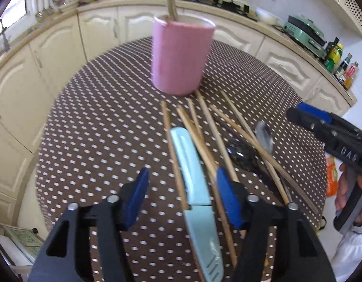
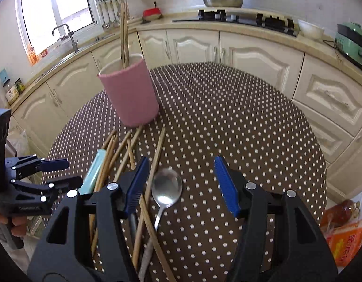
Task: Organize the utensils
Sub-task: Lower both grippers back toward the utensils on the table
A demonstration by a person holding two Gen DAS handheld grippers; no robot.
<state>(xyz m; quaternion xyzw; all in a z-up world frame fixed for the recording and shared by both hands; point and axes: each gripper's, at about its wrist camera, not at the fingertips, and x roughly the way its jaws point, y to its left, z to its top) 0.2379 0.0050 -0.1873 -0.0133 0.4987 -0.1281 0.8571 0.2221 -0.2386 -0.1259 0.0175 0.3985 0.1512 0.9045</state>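
A pink cup stands at the far side of the dotted brown table, with two chopsticks upright in it. In front of it lie several loose chopsticks, a light blue sheathed knife, a metal spoon and a dark spoon. My left gripper hangs open over the knife and chopsticks, its pads clear of them. My right gripper is open above the metal spoon's bowl.
Cream cabinets curve around the table. On the counter behind are a hob, a white bowl, a green appliance and bottles. An orange packet lies off the table's right edge.
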